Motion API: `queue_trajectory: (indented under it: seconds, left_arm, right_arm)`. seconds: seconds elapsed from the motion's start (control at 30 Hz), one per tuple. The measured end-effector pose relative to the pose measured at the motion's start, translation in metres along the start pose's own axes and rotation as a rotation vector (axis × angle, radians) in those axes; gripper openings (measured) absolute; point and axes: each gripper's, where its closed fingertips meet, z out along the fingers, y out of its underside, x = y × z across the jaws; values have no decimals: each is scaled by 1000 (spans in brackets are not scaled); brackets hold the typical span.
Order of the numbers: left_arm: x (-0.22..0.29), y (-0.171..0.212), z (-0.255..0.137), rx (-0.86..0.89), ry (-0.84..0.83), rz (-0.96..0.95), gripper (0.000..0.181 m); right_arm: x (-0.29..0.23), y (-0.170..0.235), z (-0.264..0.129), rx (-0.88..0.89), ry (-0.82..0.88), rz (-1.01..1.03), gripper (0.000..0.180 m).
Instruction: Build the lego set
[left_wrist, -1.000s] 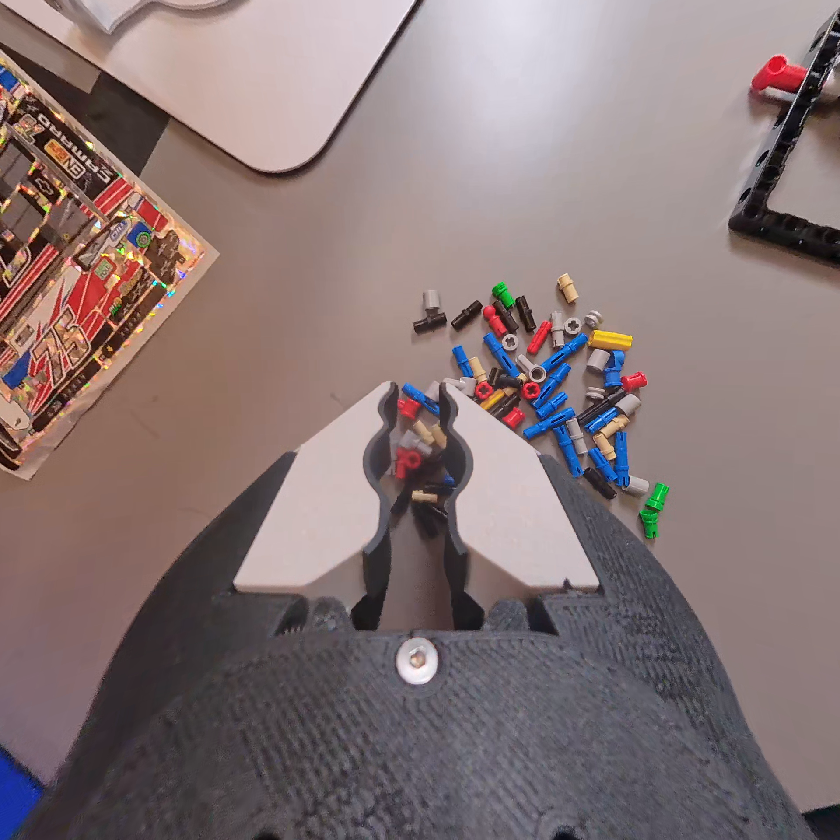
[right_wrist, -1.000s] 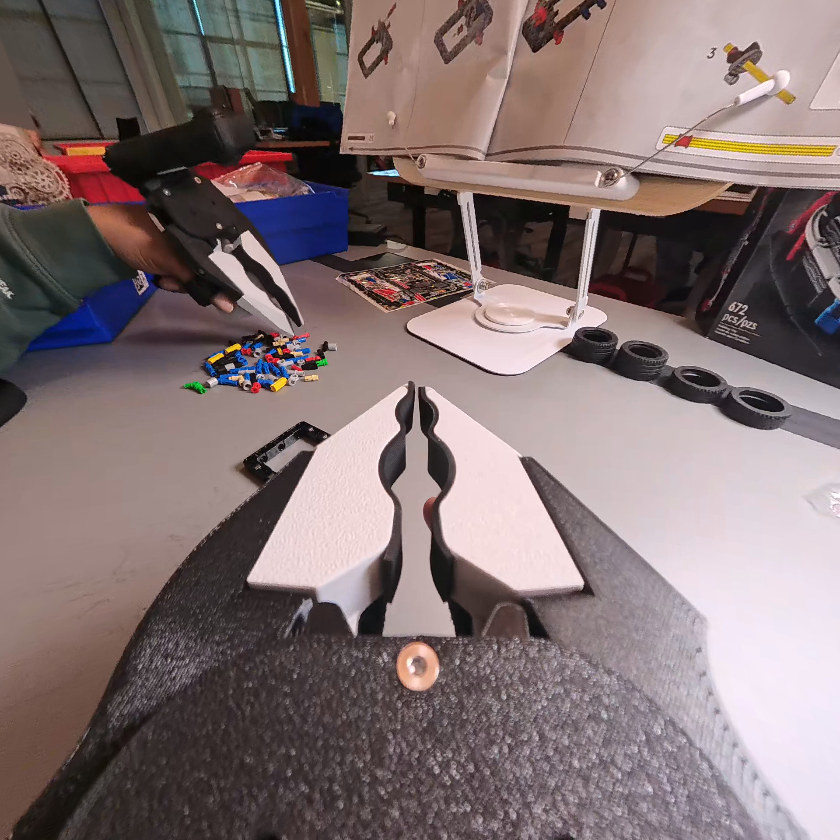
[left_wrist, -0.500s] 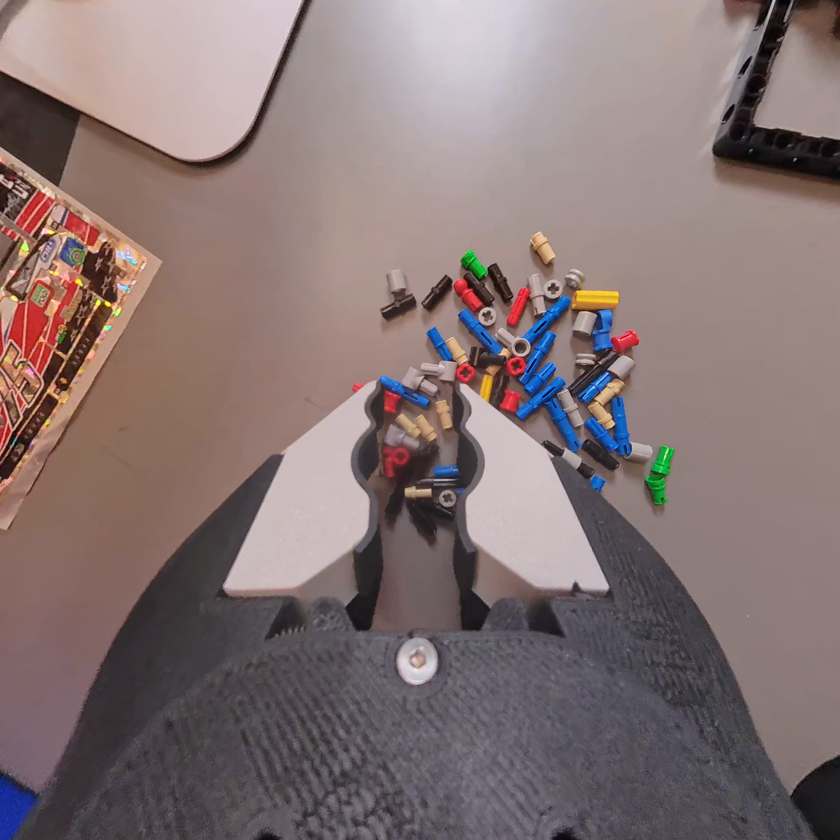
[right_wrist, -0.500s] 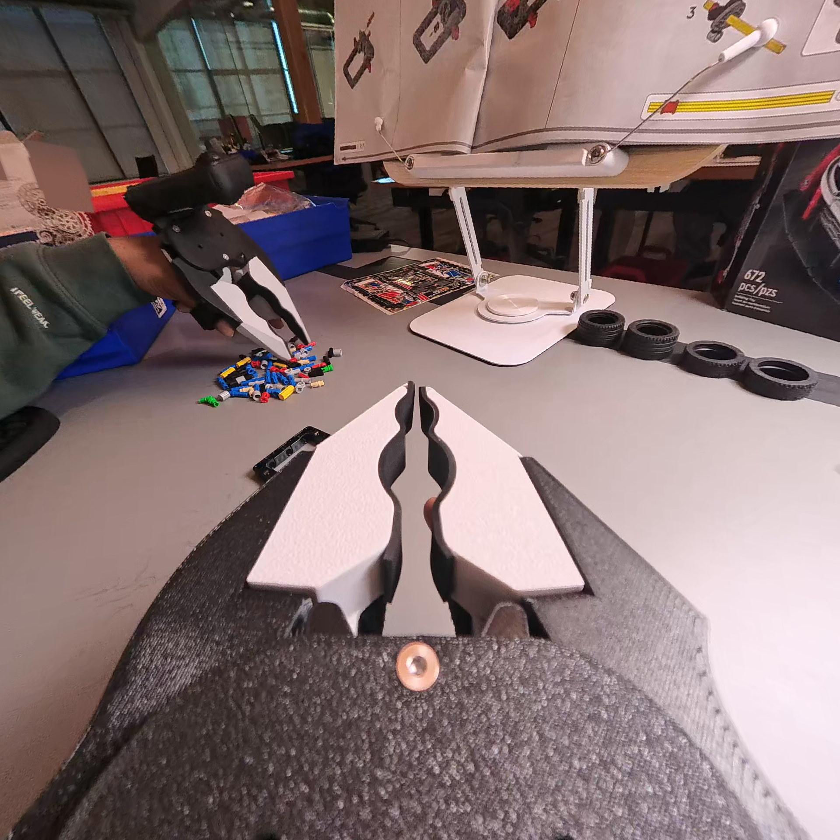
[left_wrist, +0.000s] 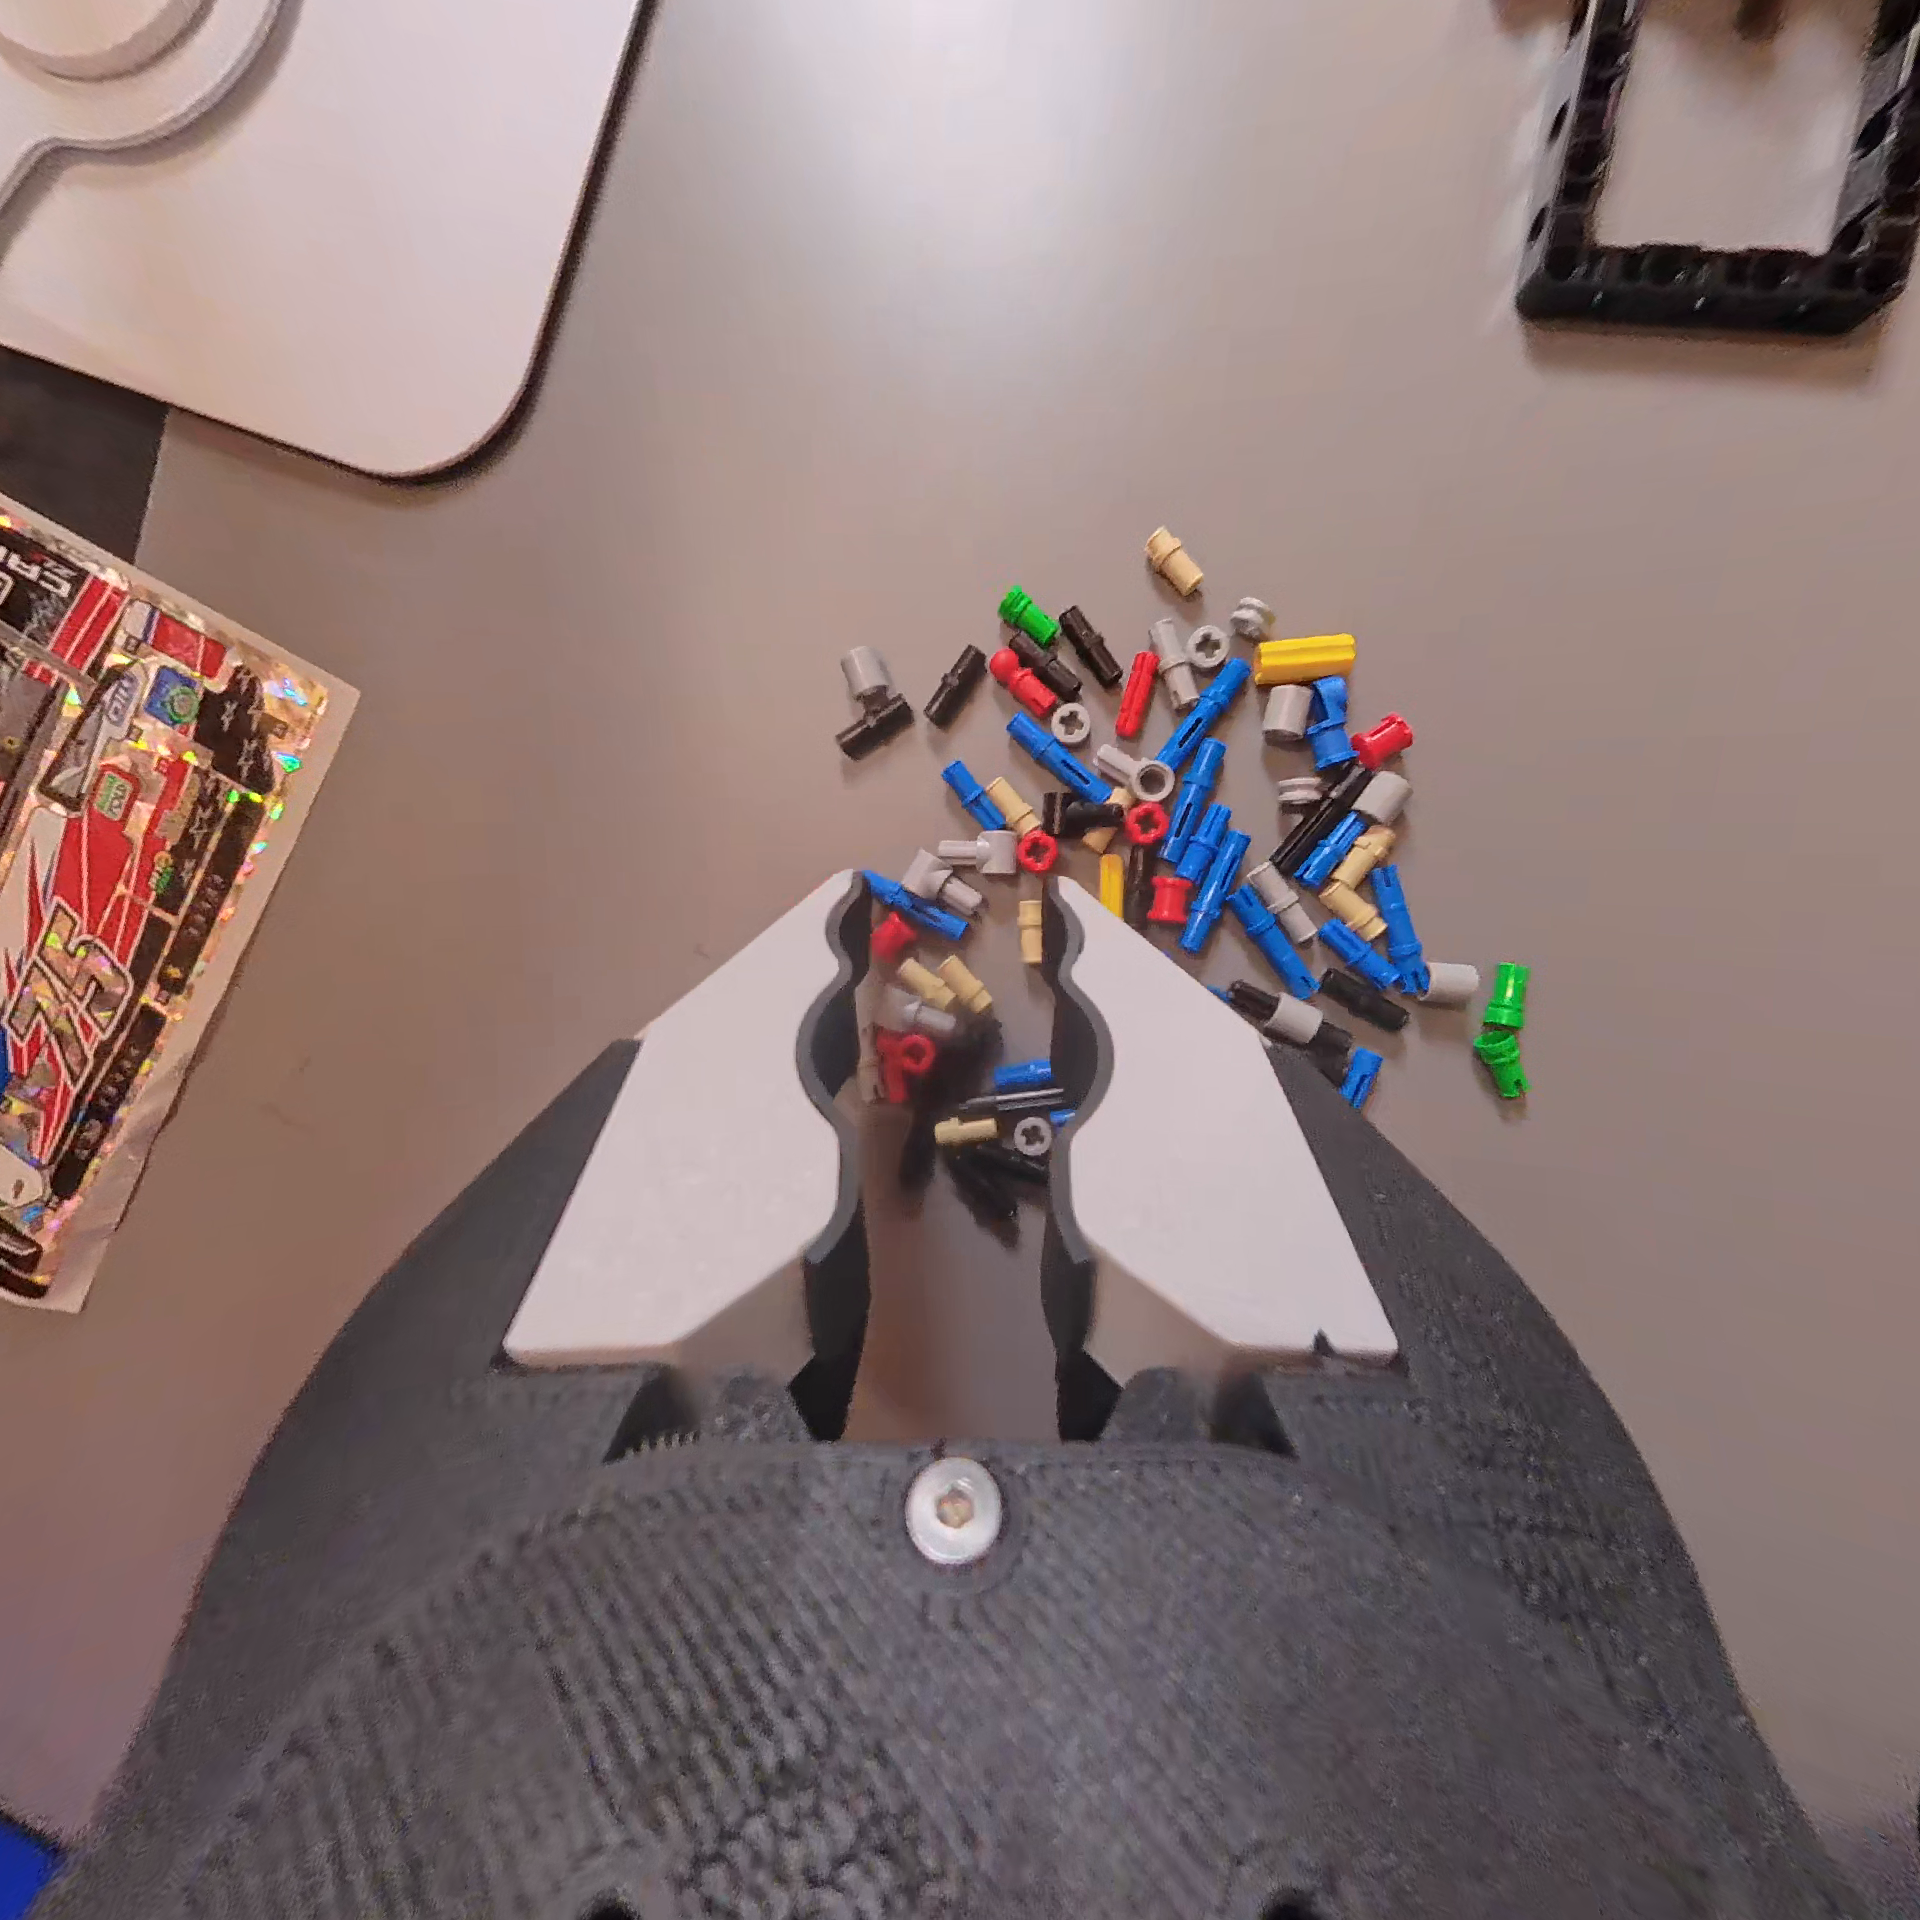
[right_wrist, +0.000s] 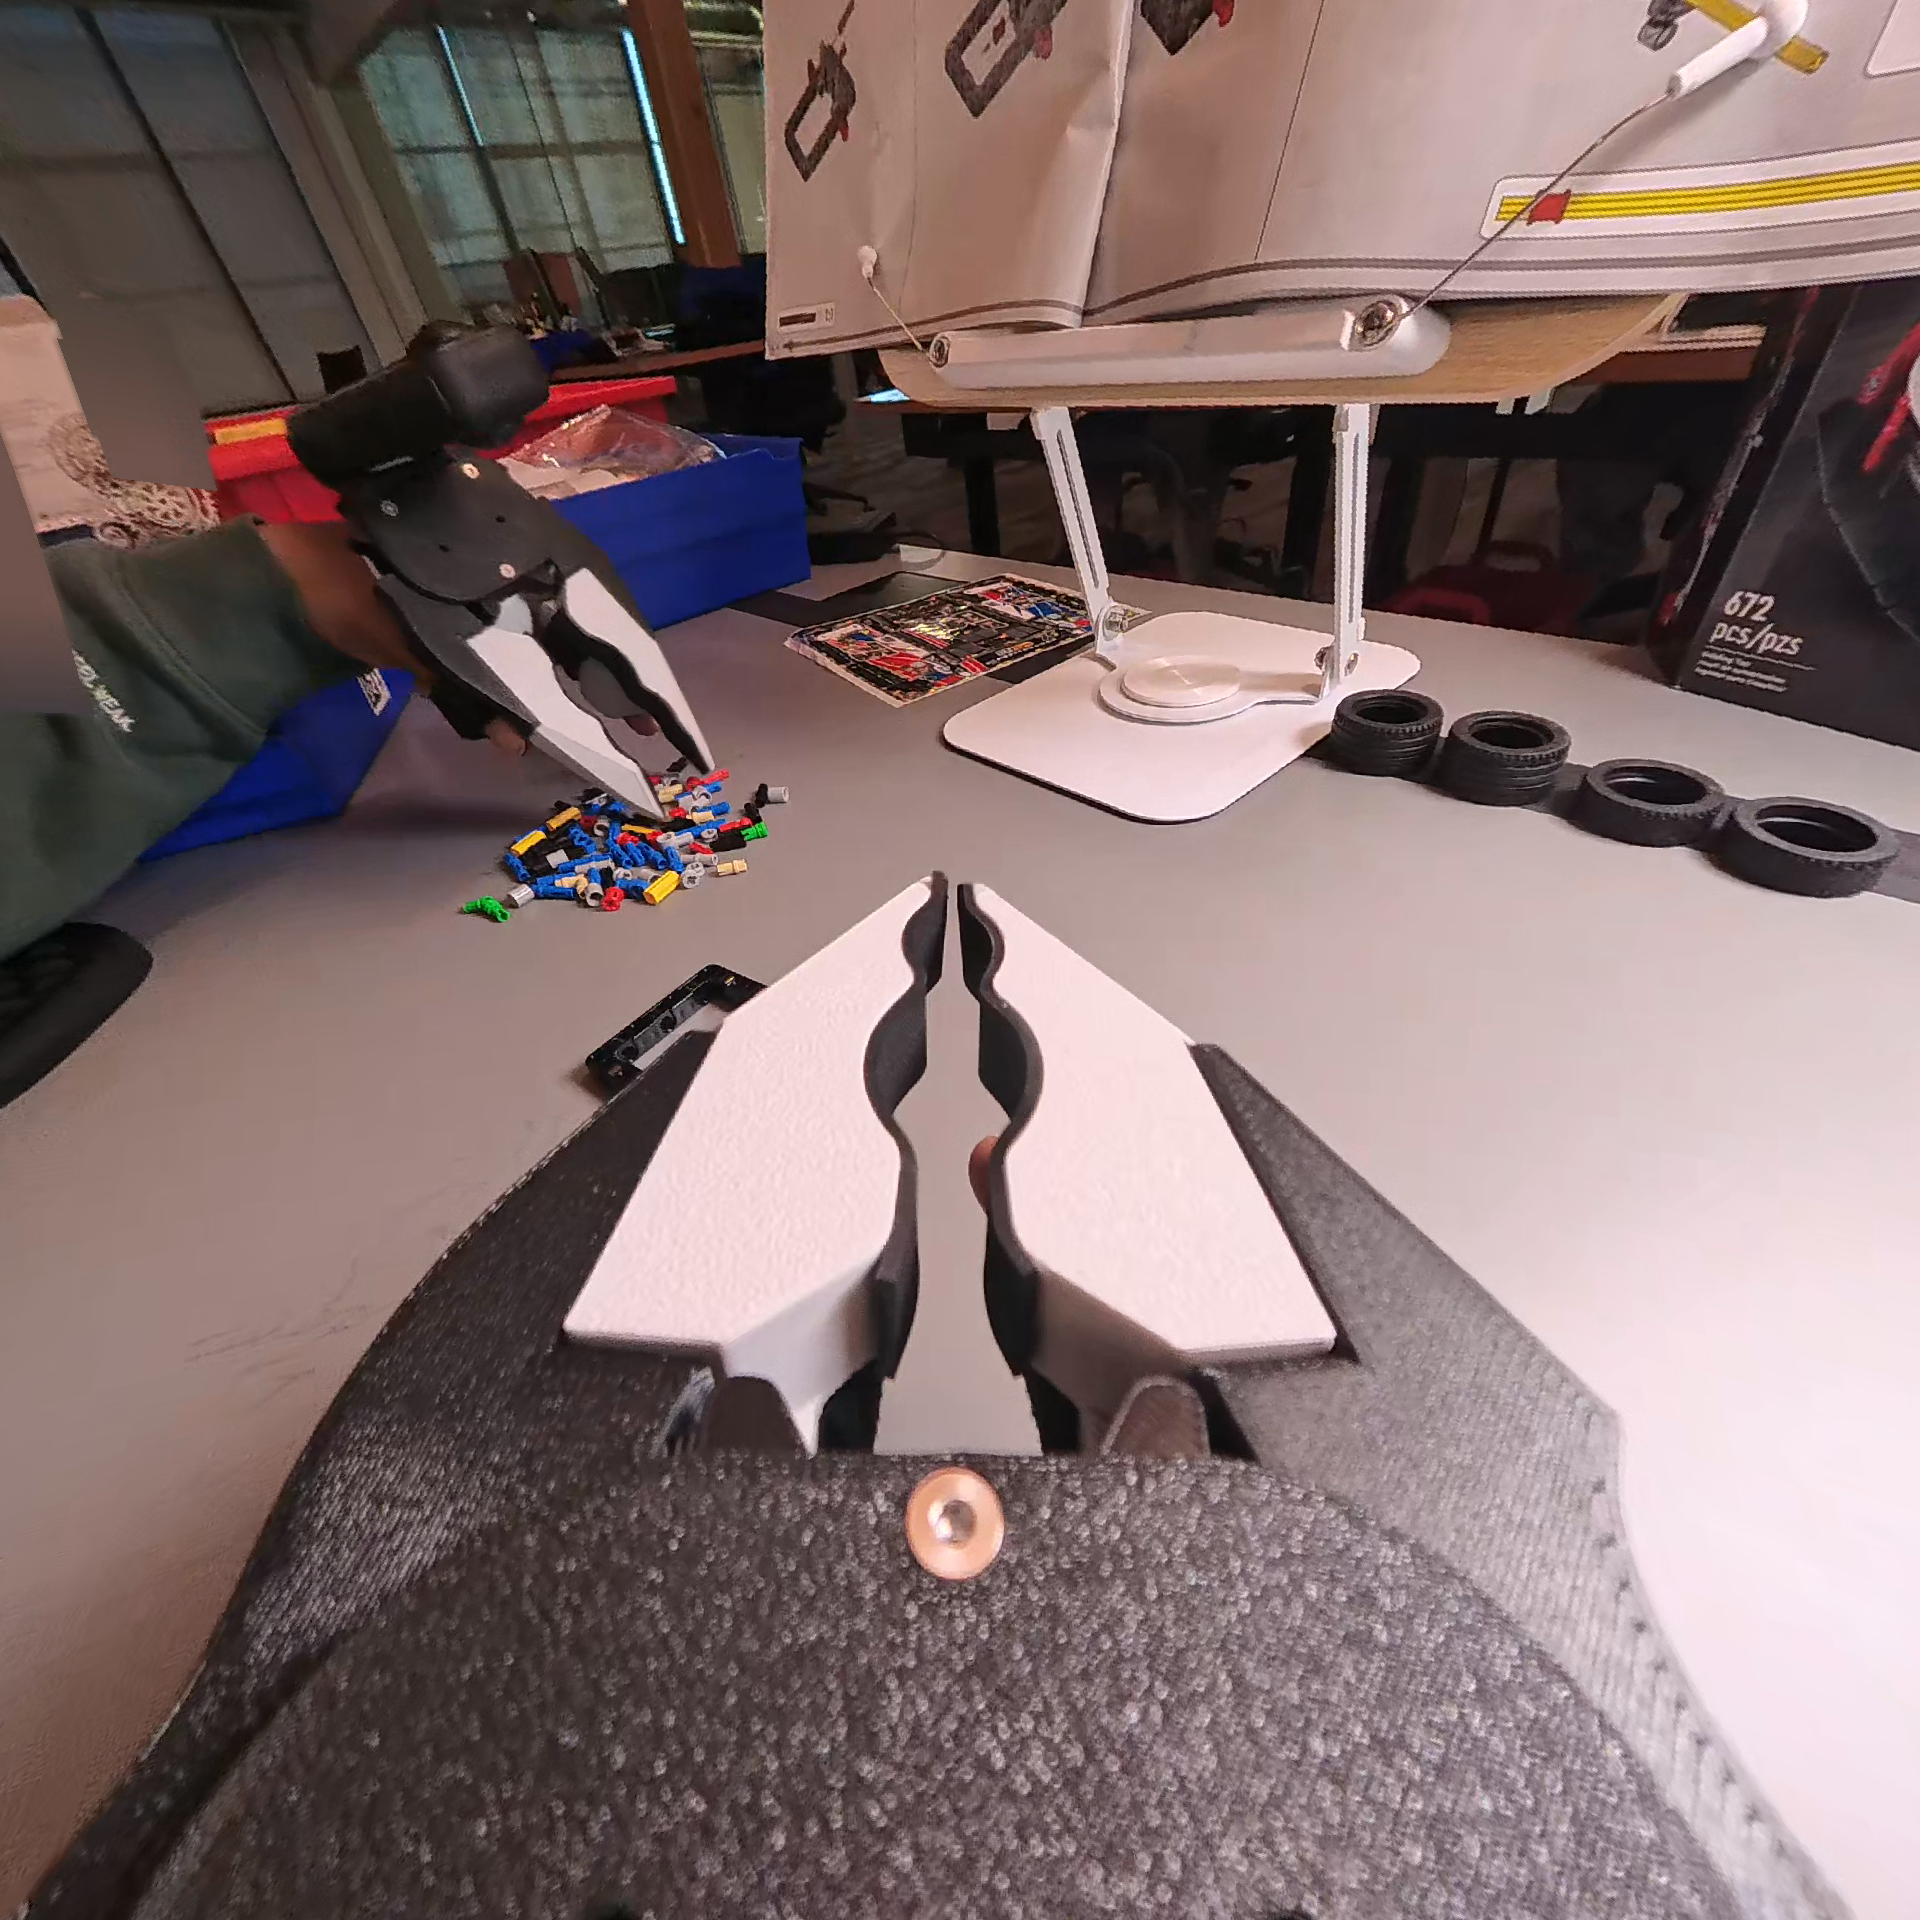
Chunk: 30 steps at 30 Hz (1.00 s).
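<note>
Lego pins (left_wrist: 1195, 821): loose heap on grey table (left_wrist: 1039, 364), axes mixed. Left wrist view: left gripper (left_wrist: 956, 894) over heap's near edge, fingers spread wider than 1.0 s ago, nothing gripped; black frame (left_wrist: 1704, 281) top right, blurred. Right wrist view: right gripper (right_wrist: 952, 883) nearly closed, small reddish piece deep between fingers, grip unclear; blue bin (right_wrist: 686, 530) holds clear bag.

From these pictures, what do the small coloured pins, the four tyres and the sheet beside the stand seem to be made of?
Small coloured pins: hard moulded plastic, smooth with slight gloss.
Four tyres: probably rubber, matt black with ribbed tread.
Sticker sheet: thin printed paper or film, with holographic foil glints that sparkle in rainbow colours.
</note>
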Motion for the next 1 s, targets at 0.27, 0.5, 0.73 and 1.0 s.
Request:
queue_trajectory:
  seconds: [0.27,0.5,0.73,1.0]
  left_arm:
    - [-9,3,2,-11,44,5,29]
    - [-5,3,6,-5,92,29,23]
    - [1,4,5,-22,118,29,9]
    - [-1,16,-1,-81,80,-46,15]
  right_arm:
    - [-1,1,1,-6,-7,11,0]
    - [-2,5,2,-20,-16,13,0]
    - [-4,5,1,-24,-27,5,0]
    - [-8,8,6,-41,-24,7,1]
